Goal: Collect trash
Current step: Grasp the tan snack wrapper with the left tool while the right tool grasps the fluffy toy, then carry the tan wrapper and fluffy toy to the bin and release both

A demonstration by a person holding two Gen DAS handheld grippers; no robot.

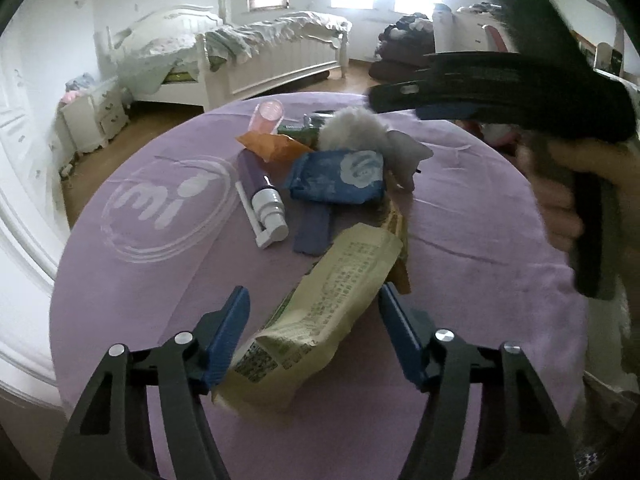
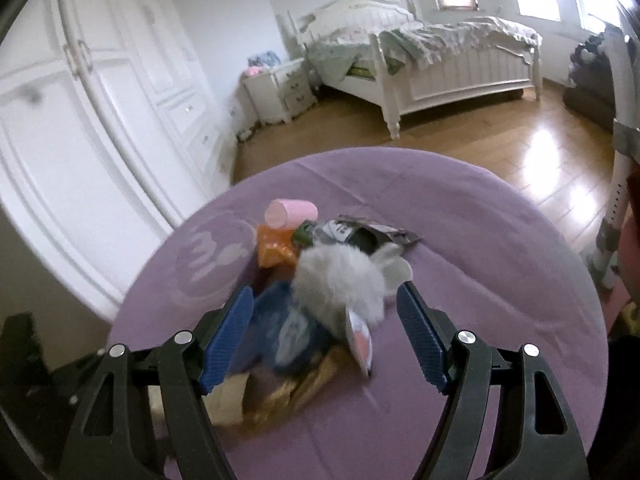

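Where seen from left wrist: left gripper (image 1: 314,300) part open, straddling cream wrapper (image 1: 320,312) on purple tablecloth (image 1: 140,300), right pad touching, no clamp; bare cloth leftward. From right wrist: right gripper (image 2: 326,304) wide apart, empty, above grey plush toy (image 2: 340,276); bare cloth rightward to edge.

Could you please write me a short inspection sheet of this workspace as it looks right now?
Surface: round table under a purple cloth.
Job's things: cream wrapper, blue packet, orange wrapper.
Clutter: grey plush toy, spray bottle, pink cup.
Grippers: left gripper open, astride the cream wrapper; right gripper open over the plush toy.
Cables: nothing seen.
Surroundings: white bed, wardrobe, wooden floor.
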